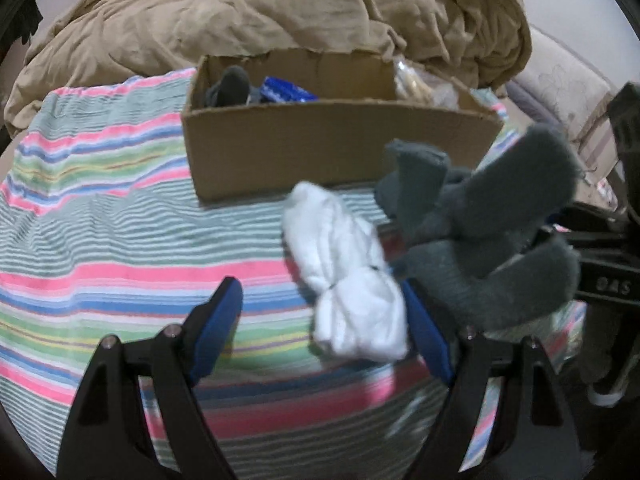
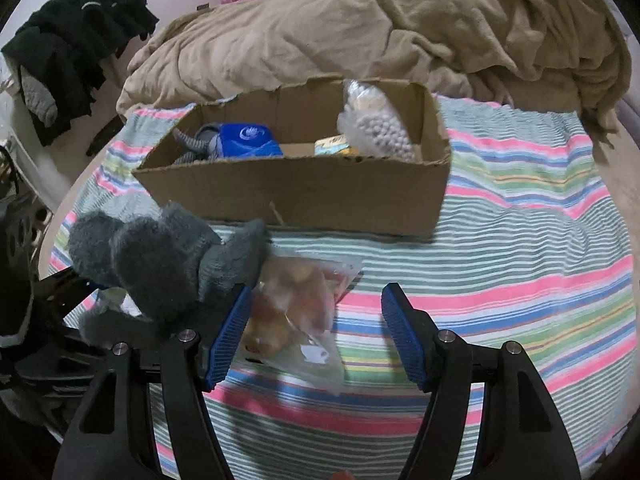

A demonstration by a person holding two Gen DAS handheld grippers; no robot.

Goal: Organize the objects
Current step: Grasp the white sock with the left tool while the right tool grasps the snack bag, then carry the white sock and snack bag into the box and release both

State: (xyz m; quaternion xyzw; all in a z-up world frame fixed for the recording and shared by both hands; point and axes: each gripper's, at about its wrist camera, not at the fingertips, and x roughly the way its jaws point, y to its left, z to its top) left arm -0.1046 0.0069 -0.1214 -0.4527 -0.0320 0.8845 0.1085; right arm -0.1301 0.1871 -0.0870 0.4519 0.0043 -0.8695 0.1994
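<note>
Between my left gripper (image 1: pixel 322 328) fingers sits a rolled white sock bundle (image 1: pixel 348 280), lying on the striped pastel bedsheet (image 1: pixel 120 240). Jaws stand wide apart; bundle leans against the right blue pad (image 1: pixel 426 336), left pad clear of it, so I read no grip. Just right of the bundle, a fuzzy grey plush toy (image 1: pixel 480 232) crowds that side and overlaps the right finger.

Right gripper (image 2: pixel 316 336) also open, nothing clamped. A clear plastic bag of orange-brown snacks (image 2: pixel 296 312) lies on the sheet between its fingers, touching the left pad (image 2: pixel 228 336). Same grey plush sits over that left finger, in the way.

Behind all this, an open brown cardboard box (image 2: pixel 304 192) holds a blue pouch (image 2: pixel 248 140), a grey striped item (image 2: pixel 192 144) and a bag of white beads (image 2: pixel 380 128). Rumpled tan duvet (image 2: pixel 360 32) beyond. Black clothes (image 2: pixel 80 32) hang far left.
</note>
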